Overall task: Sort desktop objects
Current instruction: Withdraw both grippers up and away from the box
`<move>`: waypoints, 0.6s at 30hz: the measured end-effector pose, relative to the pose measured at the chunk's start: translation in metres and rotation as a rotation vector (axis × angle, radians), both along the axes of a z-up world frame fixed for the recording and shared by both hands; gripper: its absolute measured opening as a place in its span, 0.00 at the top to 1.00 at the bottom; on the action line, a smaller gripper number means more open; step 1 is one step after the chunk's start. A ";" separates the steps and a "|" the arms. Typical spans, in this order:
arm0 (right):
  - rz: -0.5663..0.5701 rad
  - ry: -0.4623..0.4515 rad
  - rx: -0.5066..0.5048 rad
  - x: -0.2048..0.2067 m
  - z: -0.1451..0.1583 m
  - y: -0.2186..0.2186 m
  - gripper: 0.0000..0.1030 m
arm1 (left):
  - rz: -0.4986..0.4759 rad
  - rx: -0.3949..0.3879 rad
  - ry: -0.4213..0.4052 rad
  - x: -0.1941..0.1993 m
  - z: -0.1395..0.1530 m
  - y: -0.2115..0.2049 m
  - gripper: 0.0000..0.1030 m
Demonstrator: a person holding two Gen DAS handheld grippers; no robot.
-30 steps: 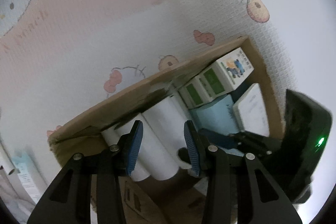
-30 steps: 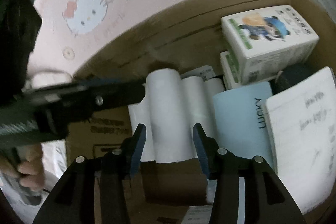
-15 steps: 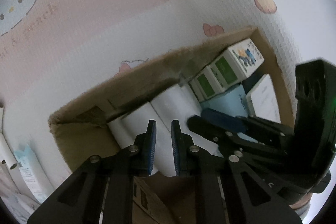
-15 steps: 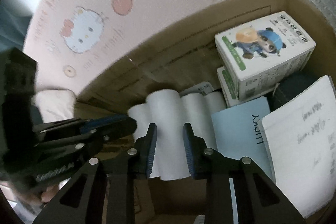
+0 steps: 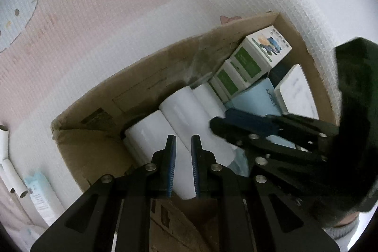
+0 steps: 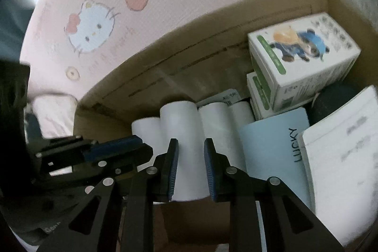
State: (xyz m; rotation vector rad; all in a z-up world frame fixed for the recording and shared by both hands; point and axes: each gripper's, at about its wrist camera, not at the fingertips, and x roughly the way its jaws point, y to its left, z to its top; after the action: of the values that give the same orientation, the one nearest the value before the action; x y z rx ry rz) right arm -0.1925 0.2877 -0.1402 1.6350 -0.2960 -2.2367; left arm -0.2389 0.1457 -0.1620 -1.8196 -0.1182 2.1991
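Cardboard box sits on a pink cartoon-cat mat, open top, both tongs pointing down into it. L gripper: blue pads drawn in to a narrow slit, nothing pinched btwn them; white rolls show behind the gap only. R gripper: jaws also pulled in as tight as they go, gap a bit wider, empty; a roll stands behind it, not clamped.

Inside box, near-left to centre: row of white paper rolls lying side by side, touching. Just right of them a light-blue booklet marked LUCKY, w/ a white notebook overlapping its right edge. Far-right corner: two white-and-green cartons stacked, top one w/ a cartoon animal print. Dark round item wedged btwn cartons and notebook, can't tell what.

Outside box, left wrist view: cardboard tubes and a pale-blue packet on the mat at near left. R tongs cross in from the right there, tips over the rolls.
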 end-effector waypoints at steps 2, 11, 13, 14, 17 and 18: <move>0.002 0.039 0.033 0.004 0.012 -0.007 0.81 | -0.010 -0.009 0.021 0.001 0.005 0.000 0.84; -0.043 0.134 0.058 0.042 0.044 -0.006 0.81 | 0.018 0.056 0.142 0.027 0.021 0.000 0.64; -0.059 0.134 0.041 0.050 0.048 -0.003 0.81 | 0.021 0.085 0.174 0.034 0.023 -0.001 0.56; -0.070 0.139 0.031 0.056 0.051 0.002 0.81 | 0.021 0.109 0.192 0.035 0.026 -0.002 0.56; -0.095 0.159 0.030 0.072 0.059 0.005 0.81 | 0.027 0.169 0.243 0.044 0.035 -0.005 0.52; -0.099 0.166 0.038 0.077 0.063 0.004 0.81 | 0.028 0.176 0.258 0.046 0.039 -0.005 0.50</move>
State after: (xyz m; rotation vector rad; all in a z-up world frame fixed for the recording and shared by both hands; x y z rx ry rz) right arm -0.1152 0.2915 -0.0774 1.4702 -0.2985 -2.4488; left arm -0.1924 0.1409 -0.1230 -1.4388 -0.2752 2.3380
